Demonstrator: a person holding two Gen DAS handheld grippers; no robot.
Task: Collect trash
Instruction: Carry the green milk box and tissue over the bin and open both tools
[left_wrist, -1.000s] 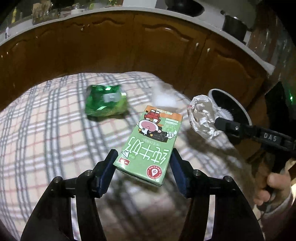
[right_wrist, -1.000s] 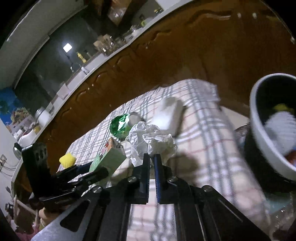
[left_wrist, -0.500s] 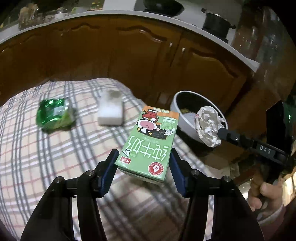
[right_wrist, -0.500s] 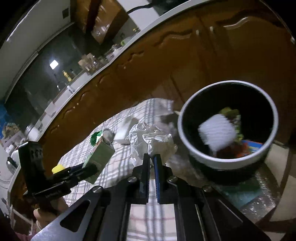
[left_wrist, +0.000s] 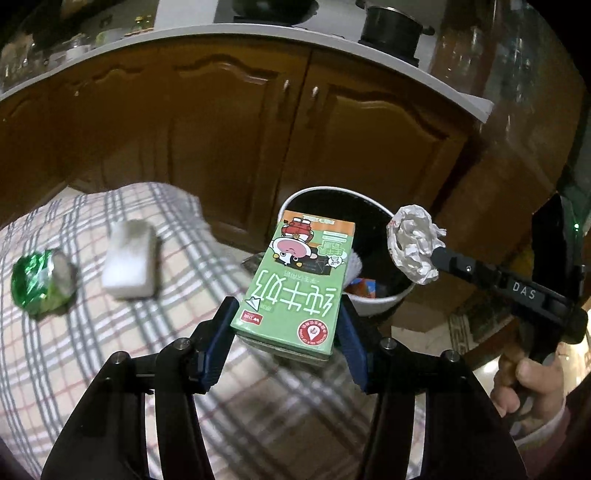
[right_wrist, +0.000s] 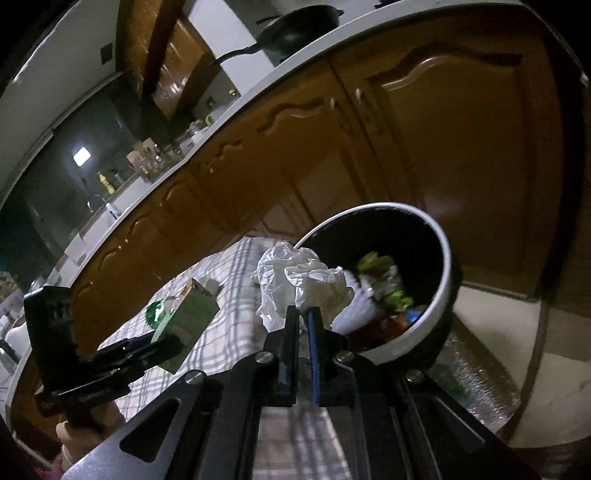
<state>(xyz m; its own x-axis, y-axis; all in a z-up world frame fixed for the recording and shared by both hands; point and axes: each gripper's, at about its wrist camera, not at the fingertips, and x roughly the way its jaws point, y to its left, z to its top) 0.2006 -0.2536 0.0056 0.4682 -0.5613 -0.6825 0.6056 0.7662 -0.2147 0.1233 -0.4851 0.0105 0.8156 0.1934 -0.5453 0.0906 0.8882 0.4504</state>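
My left gripper (left_wrist: 286, 321) is shut on a green milk carton (left_wrist: 295, 280) and holds it above the table's right edge, next to the round bin (left_wrist: 376, 310). My right gripper (right_wrist: 303, 314) is shut on a crumpled white paper ball (right_wrist: 295, 280) and holds it at the bin's rim (right_wrist: 443, 273). In the left wrist view the paper ball (left_wrist: 413, 243) hangs over the bin's right side. The carton (right_wrist: 188, 310) shows in the right wrist view. A crushed green can (left_wrist: 37, 280) and a white block (left_wrist: 129, 266) lie on the checked cloth (left_wrist: 92, 350).
The bin holds several pieces of trash (right_wrist: 384, 291). Brown cabinet doors (left_wrist: 240, 129) stand right behind the table and bin. A countertop with a pot (left_wrist: 391, 29) runs above them. The bin stands on the floor (right_wrist: 498, 332) beside the table.
Both grippers have moved right, from over the table toward the bin. The paper ball now hangs at the bin's rim and the carton is beside the bin. The can and white block stay put.
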